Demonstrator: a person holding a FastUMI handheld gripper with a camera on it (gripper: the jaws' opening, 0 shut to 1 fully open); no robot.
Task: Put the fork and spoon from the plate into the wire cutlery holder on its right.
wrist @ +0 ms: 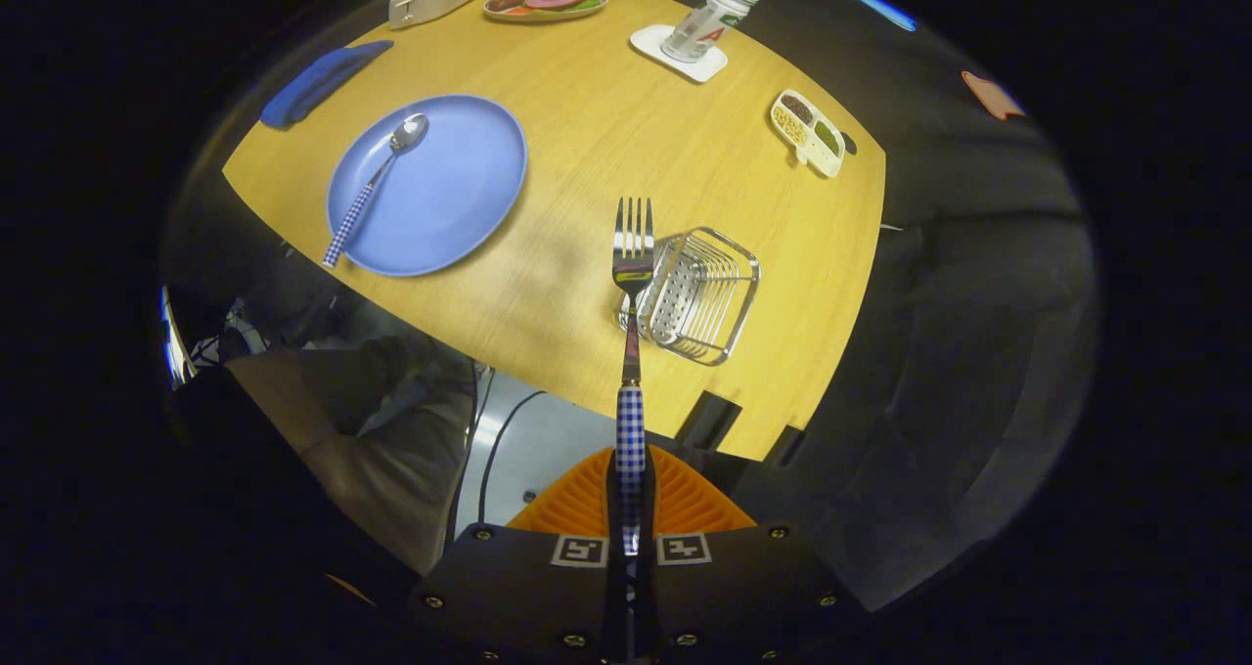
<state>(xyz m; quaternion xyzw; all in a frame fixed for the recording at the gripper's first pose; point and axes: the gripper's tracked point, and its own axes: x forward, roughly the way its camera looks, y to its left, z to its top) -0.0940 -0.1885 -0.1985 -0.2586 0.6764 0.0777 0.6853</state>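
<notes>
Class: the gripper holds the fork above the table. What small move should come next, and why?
Probably ease the gripper, shut on the checked-handled steel fork, slightly right over the wire cutlery holder, since the tines sit beside its left rim.

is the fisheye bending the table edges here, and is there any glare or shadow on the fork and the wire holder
Gripper view: yes, the wooden table bows strongly, its straight edges curving. The fork, clamped by its checked handle in the gripper, shows bright glare on its tines and neck. The wire cutlery holder glints and has a soft shadow beside it on the wood. The spoon bowl on the blue plate also shines.
</notes>
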